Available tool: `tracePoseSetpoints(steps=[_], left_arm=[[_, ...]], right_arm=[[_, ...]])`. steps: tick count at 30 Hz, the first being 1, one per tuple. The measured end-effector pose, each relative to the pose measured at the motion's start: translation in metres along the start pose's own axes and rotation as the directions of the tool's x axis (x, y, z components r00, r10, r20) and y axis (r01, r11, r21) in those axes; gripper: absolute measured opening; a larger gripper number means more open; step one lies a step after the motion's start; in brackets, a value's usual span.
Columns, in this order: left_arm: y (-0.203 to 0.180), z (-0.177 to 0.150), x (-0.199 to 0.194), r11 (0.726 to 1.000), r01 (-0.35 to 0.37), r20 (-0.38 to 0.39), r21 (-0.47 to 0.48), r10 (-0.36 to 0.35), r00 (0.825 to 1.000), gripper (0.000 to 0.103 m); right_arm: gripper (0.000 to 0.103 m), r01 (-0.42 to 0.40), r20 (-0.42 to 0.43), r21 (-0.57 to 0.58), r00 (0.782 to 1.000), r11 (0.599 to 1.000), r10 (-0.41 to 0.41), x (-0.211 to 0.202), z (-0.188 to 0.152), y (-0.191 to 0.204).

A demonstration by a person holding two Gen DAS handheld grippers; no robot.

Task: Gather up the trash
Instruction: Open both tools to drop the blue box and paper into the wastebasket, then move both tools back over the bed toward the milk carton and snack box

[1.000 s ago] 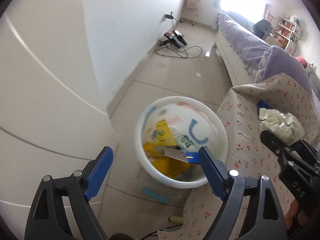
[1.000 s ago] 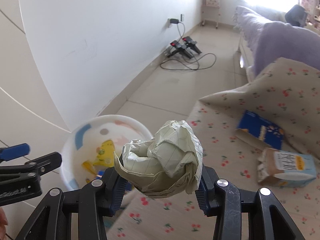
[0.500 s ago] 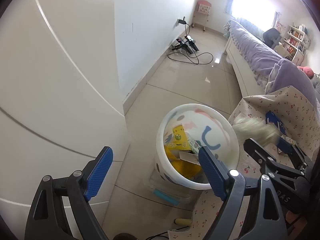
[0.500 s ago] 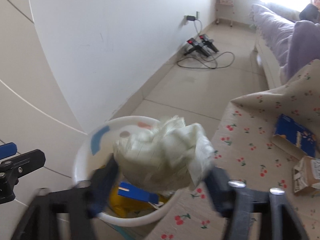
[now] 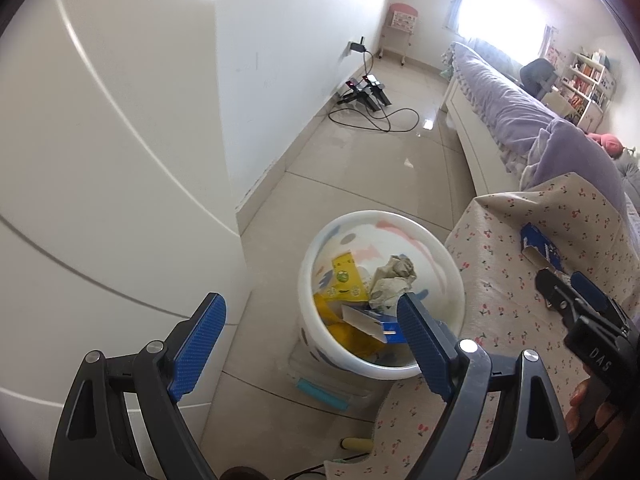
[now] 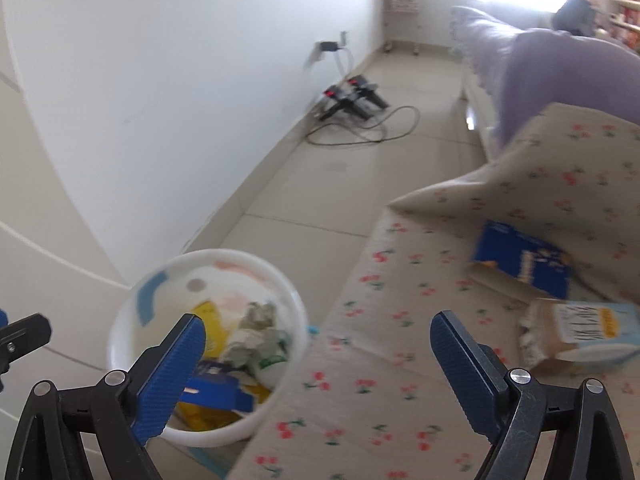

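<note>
Dropped from our right gripper [image 6: 318, 344], the paper wad [image 5: 391, 281] now lies in the bin [image 5: 456, 280] on yellow and blue wrappers. Its jaws are opening wide, nothing between them. Our left gripper [image 5: 310, 344] hangs wide and empty. "DAS" is readable on the right gripper.

Black tongs [image 6: 316, 364], blue ribbed pads [image 6: 170, 376], silver screws.

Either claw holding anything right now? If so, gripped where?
Nothing held. Left claw is open and empty; right claw has its jaws opening with nothing between them. The crumpled paper wad lies in the white trash bin.
</note>
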State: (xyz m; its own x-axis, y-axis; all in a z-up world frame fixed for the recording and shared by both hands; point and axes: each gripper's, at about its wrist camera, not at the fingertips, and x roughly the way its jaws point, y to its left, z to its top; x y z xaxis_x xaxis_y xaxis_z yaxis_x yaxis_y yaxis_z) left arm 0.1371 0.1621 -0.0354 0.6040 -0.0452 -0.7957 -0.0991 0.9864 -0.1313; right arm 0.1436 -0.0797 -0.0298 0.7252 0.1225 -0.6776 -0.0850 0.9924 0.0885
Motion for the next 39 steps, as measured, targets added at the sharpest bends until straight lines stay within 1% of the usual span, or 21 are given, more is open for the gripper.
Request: tracePoseSetpoints(steps=[8,17,39], left_arm=[[-0.028,0.002,-0.006,0.999,0.044,0.005,0.03,-0.044,0.999,0.089],[-0.064,0.005,-0.009,0.994,0.085,0.003,0.071,-0.085,0.996,0.089],[-0.138,0.002,-0.007,0.976,0.171,-0.023,0.137,-0.17,0.985,0.089]], right_arm=[[0.095,0.072,0.043,0.08,0.996,0.994,-0.075,-0.026,0.0,-0.041],[0.095,0.127,0.052,0.135,0.989,0.983,-0.135,-0.043,-0.004,-0.078],[0.095,0.204,0.051,0.209,0.974,0.956,-0.219,-0.07,-0.017,-0.141]])
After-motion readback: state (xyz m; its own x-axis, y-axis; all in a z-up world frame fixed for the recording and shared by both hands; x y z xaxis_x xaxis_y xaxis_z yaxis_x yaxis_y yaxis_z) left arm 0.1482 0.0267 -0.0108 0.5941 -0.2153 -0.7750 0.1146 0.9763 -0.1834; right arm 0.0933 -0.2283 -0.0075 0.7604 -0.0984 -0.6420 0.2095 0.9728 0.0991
